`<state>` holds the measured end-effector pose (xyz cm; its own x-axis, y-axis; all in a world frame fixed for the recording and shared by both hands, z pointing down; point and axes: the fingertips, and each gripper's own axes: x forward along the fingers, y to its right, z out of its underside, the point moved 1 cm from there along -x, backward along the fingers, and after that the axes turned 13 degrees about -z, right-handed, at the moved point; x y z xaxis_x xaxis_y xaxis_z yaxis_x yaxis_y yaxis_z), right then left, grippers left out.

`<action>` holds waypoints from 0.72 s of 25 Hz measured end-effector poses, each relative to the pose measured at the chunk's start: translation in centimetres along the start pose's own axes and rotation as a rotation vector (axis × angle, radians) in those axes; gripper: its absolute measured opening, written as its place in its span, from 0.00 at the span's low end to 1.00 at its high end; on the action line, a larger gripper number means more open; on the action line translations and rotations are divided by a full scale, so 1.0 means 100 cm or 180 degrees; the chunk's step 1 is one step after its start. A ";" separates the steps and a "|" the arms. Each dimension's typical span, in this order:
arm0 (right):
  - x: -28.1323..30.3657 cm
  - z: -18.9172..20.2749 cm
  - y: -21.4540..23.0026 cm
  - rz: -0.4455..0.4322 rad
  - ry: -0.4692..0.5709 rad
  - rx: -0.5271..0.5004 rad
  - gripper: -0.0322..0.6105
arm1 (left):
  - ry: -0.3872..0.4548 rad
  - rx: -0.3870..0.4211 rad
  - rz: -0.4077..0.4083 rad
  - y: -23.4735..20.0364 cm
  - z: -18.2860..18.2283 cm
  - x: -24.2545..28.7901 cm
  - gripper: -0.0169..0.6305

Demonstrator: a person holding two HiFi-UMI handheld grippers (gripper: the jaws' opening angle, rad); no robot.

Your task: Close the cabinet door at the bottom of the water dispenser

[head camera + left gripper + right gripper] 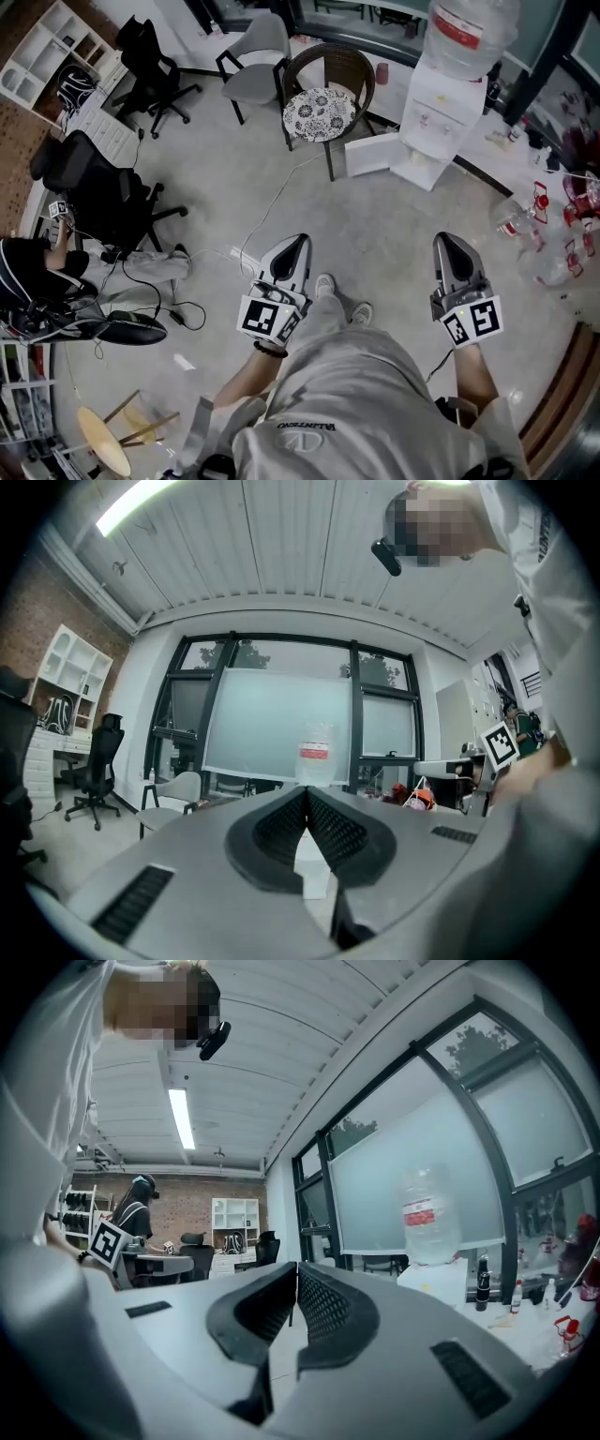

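The door (372,155) is seen standing open in the upper middle of the head view, swung out to the left from the base of the dispenser (439,117); the dispenser is set by the window wall at the upper right, and a bottle (472,33) is mounted upside down on its top. The left tool (301,241) is held in the lower middle of the frame, well apart from the door; its jaws are shut tight and nothing is gripped between them. In the left gripper view the two dark pads are seen meeting at their tips, and the dispenser is framed straight ahead, just beyond them in the centre. The right tool (448,237) is held at the lower right of the head view, below the dispenser and well apart from it; its jaws are likewise closed on nothing, the pads being seen together in the right gripper view, where the dispenser is placed to the right of centre. A wicker chair (325,70) with a patterned cushion (319,113) is set just left of the door; a grey chair (257,54) is placed beyond it; an office chair (98,192) is seen at the left edge; cables (267,211) are trailed across the floor (394,225).
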<state>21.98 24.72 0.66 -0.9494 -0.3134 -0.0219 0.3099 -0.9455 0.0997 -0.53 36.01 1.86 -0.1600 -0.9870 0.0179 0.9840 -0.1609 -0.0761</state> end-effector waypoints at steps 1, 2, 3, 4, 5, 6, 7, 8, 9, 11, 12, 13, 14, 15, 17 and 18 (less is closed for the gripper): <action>0.000 0.002 0.001 0.0010 -0.0004 0.0012 0.08 | 0.0000 0.0000 -0.0004 -0.001 0.000 0.001 0.03; 0.001 0.003 0.002 0.0017 -0.0011 0.0013 0.08 | 0.0002 0.0001 -0.0002 -0.002 0.000 0.003 0.03; 0.002 0.004 0.002 0.0024 -0.0023 0.0003 0.08 | 0.0001 0.0001 0.0005 -0.003 0.000 0.004 0.03; 0.004 0.005 0.003 0.0032 -0.0035 -0.0015 0.08 | 0.0000 0.0001 0.0013 -0.005 0.001 0.007 0.03; 0.006 0.006 0.005 0.0045 -0.0047 -0.0033 0.08 | -0.0003 -0.0001 0.0020 -0.007 0.002 0.010 0.03; 0.009 0.007 0.008 0.0066 -0.0054 -0.0047 0.08 | -0.0006 -0.0006 0.0026 -0.009 0.003 0.014 0.03; 0.011 0.008 0.011 0.0093 -0.0058 -0.0055 0.08 | -0.0006 -0.0013 0.0033 -0.012 0.004 0.019 0.03; 0.015 0.009 0.015 0.0121 -0.0060 -0.0060 0.08 | -0.0002 -0.0020 0.0042 -0.016 0.005 0.025 0.03; 0.018 0.011 0.018 0.0147 -0.0067 -0.0068 0.08 | 0.0003 -0.0026 0.0055 -0.019 0.005 0.031 0.03; 0.028 0.015 0.024 0.0184 -0.0100 -0.0105 0.08 | 0.0017 -0.0025 0.0092 -0.027 0.004 0.044 0.03; 0.033 0.016 0.027 0.0202 -0.0120 -0.0119 0.08 | 0.0026 -0.0022 0.0112 -0.031 0.003 0.051 0.03; 0.038 0.016 0.030 0.0221 -0.0137 -0.0122 0.08 | 0.0029 -0.0026 0.0127 -0.036 0.002 0.057 0.03; 0.044 0.015 0.033 0.0238 -0.0147 -0.0119 0.08 | 0.0023 -0.0035 0.0129 -0.041 0.000 0.063 0.03; 0.050 0.014 0.036 0.0251 -0.0150 -0.0116 0.08 | 0.0014 -0.0047 0.0127 -0.046 -0.002 0.069 0.03; 0.063 0.012 0.040 0.0266 -0.0150 -0.0115 0.08 | -0.0003 -0.0063 0.0135 -0.056 -0.003 0.082 0.03; 0.070 0.012 0.042 0.0275 -0.0153 -0.0115 0.08 | -0.0013 -0.0070 0.0147 -0.061 -0.003 0.088 0.03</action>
<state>16.61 18.64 2.08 -0.9202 -0.3901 0.0330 0.3915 -0.9180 0.0632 -7.95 28.31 2.22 -0.1141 -0.9933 0.0178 0.9884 -0.1153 -0.0987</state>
